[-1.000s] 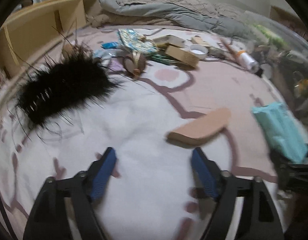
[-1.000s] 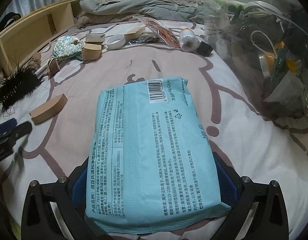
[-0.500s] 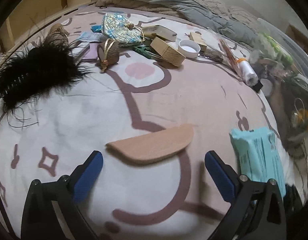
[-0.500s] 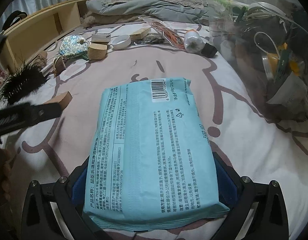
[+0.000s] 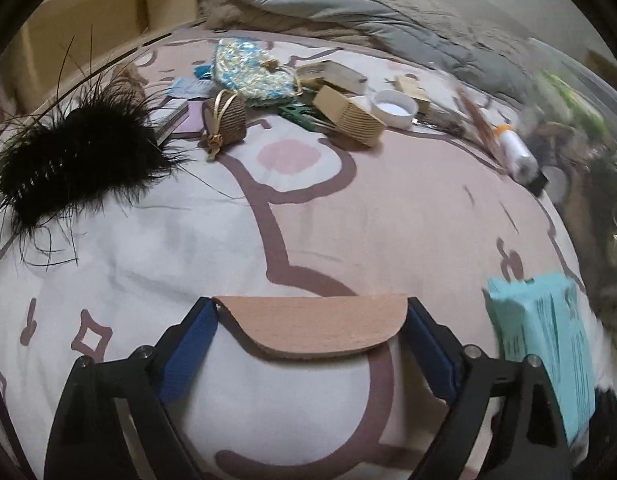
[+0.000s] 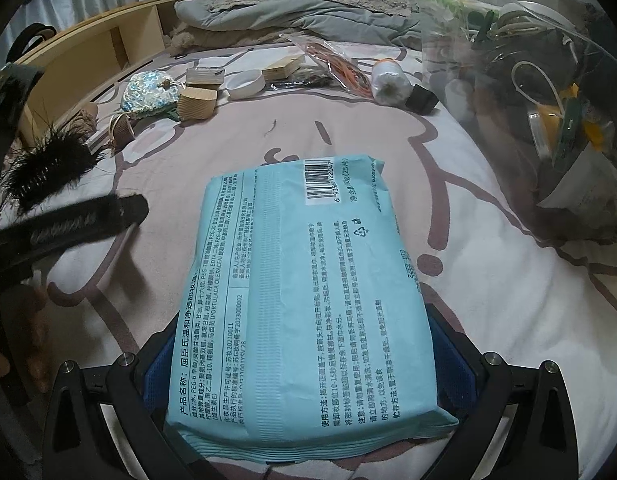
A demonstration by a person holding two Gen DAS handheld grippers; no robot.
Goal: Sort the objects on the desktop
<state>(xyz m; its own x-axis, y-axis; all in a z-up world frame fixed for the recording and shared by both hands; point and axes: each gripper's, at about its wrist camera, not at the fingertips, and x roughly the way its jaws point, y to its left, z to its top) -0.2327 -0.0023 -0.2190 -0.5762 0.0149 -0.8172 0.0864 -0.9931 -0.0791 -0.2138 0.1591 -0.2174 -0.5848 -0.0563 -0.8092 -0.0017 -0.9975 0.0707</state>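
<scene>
left gripper now straddles wooden half-disc.

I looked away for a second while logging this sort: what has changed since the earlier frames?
The left gripper moved forward and its fingers now bracket the half-round wooden piece, touching both ends; a second ago it lay well ahead. The right gripper still clamps the blue wipes pack. The clutter beyond looks unmoved.

The left gripper and right gripper share black angular plastic frames, blue rubber finger pads, and silver screw heads at ten and two o'clock.
</scene>
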